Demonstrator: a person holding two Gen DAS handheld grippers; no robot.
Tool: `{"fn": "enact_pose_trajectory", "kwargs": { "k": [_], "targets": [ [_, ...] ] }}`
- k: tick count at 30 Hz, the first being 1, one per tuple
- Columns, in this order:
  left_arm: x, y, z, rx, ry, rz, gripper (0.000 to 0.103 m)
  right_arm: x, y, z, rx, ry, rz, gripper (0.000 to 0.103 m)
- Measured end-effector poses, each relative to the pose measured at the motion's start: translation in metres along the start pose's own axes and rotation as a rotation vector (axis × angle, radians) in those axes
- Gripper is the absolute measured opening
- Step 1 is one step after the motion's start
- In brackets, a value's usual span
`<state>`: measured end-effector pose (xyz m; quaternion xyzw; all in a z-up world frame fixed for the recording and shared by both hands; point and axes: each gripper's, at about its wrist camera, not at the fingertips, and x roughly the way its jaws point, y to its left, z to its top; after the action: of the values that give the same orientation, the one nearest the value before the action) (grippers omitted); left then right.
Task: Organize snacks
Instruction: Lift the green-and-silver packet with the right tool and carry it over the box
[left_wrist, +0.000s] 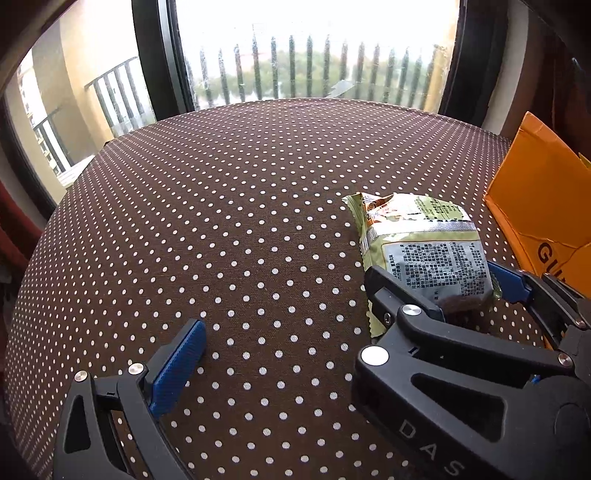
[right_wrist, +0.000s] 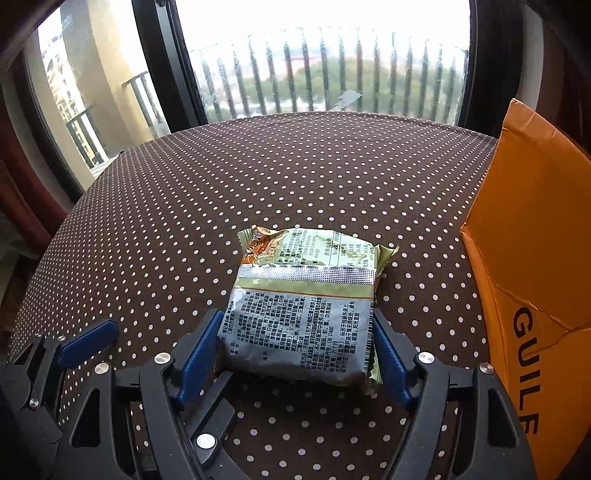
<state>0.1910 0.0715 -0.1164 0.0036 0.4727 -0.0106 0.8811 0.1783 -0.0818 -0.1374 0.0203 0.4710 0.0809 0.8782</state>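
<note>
A green and silver snack packet (right_wrist: 303, 310) lies flat on the brown polka-dot table (right_wrist: 258, 177). My right gripper (right_wrist: 297, 354) has its two blue pads on either side of the packet's near end, touching or nearly touching it; I cannot tell if it grips. The packet also shows in the left wrist view (left_wrist: 424, 243), with the right gripper (left_wrist: 439, 288) around it. My left gripper (left_wrist: 280, 354) is open and empty over the bare cloth, left of the packet. One of its blue fingers (right_wrist: 88, 343) shows at the left of the right wrist view.
An orange cardboard box (right_wrist: 535, 258) marked GUILE stands open at the table's right edge, close to the packet; it also shows in the left wrist view (left_wrist: 539, 195). A window with a railing (right_wrist: 317, 74) lies behind the table's far edge.
</note>
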Motion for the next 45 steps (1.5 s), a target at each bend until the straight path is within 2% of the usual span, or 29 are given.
{"fn": "enact_pose_trajectory", "kwargs": {
  "k": [6,18,45],
  "targets": [
    [-0.006,-0.005,-0.008,0.011,0.009,-0.02,0.101,-0.009,-0.002,-0.009,0.016,0.002,0.005,0.078],
    [-0.029,-0.012,-0.015,0.027,-0.033,-0.037,0.101,-0.039,-0.007,-0.021,0.024,-0.029,0.001,0.078],
    [-0.14,-0.03,-0.016,0.058,-0.238,-0.019,0.102,-0.146,-0.012,-0.017,0.013,-0.225,0.001,0.078]
  ]
}}
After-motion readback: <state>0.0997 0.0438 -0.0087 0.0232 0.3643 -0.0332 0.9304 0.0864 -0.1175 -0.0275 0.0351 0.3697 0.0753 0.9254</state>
